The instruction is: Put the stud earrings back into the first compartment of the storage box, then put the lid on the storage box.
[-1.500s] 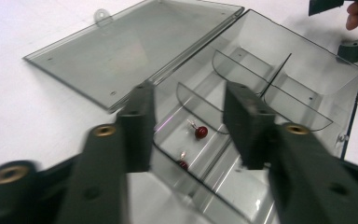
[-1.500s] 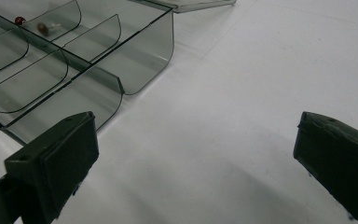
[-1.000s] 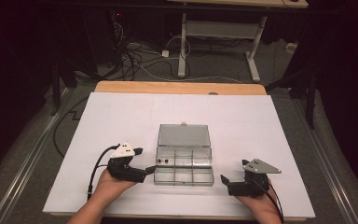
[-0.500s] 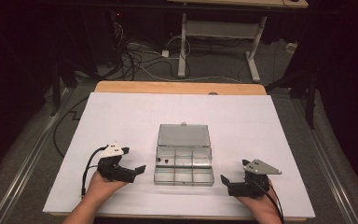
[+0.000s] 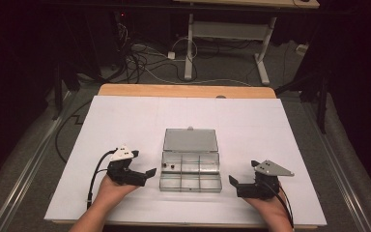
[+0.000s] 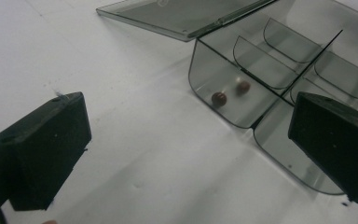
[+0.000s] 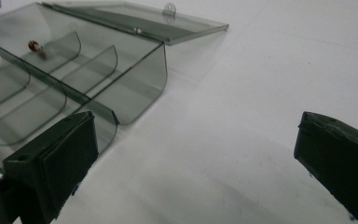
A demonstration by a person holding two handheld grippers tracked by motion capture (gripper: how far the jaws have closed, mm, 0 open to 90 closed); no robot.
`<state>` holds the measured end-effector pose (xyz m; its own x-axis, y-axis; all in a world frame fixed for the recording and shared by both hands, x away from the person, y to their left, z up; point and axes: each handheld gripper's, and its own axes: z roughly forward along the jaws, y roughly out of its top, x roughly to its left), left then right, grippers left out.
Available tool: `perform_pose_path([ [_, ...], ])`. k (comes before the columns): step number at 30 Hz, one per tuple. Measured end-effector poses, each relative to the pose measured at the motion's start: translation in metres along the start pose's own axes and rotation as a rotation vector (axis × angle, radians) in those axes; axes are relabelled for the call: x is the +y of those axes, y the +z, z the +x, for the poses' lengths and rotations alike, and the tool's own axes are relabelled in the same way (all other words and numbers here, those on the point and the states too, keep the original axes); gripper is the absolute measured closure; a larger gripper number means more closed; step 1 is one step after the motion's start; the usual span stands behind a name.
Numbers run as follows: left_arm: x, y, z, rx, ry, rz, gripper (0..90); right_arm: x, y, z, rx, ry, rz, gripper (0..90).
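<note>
A clear plastic compartment box sits on the white table, its lid open and lying flat behind it. A small dark red bead lies in the box's rear left compartment, with a paler brown one beside it. From the other side the red bead shows in the far corner cell. My left gripper is just left of the box; its jaws have just opened wider and stand open with nothing between them. My right gripper rests open to the right of the box, holding nothing.
The white table sheet spreads wide around the box, with a wooden edge at the back. Beyond the table are cables and a desk frame on the dark floor.
My left gripper has drawn back to the left, away from the box's left side, and its jaws look wider. The right gripper has stayed where it was.
</note>
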<state>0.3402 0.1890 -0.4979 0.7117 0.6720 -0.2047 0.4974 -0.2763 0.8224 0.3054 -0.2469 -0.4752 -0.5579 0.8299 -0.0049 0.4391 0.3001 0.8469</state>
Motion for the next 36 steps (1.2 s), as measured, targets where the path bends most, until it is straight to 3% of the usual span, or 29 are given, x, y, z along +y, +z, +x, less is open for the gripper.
perform_pose_path([
  [3, 0.005, 0.003, 0.000, -0.013, -0.001, 0.010, 0.0, 0.006, 0.002, -0.001, 0.009, 0.012, -0.022, 0.2],
  [12, 0.025, 0.015, 0.006, -0.034, -0.005, -0.035, 0.0, 0.037, 0.018, 0.001, 0.014, 0.004, -0.056, 0.2],
  [17, 0.039, 0.031, 0.009, -0.065, -0.024, -0.036, 0.0, 0.051, 0.034, 0.000, 0.017, 0.010, -0.042, 0.2],
  [24, 0.053, 0.041, 0.014, -0.063, -0.019, -0.021, 0.0, 0.066, 0.057, -0.002, 0.042, 0.026, -0.032, 0.3],
  [30, 0.064, 0.055, 0.022, -0.049, -0.016, 0.004, 0.0, 0.077, 0.078, -0.012, 0.042, 0.054, -0.008, 0.3],
  [36, 0.074, 0.068, 0.030, -0.045, -0.044, 0.020, 0.0, 0.087, 0.098, -0.016, 0.055, 0.085, 0.038, 0.6],
])
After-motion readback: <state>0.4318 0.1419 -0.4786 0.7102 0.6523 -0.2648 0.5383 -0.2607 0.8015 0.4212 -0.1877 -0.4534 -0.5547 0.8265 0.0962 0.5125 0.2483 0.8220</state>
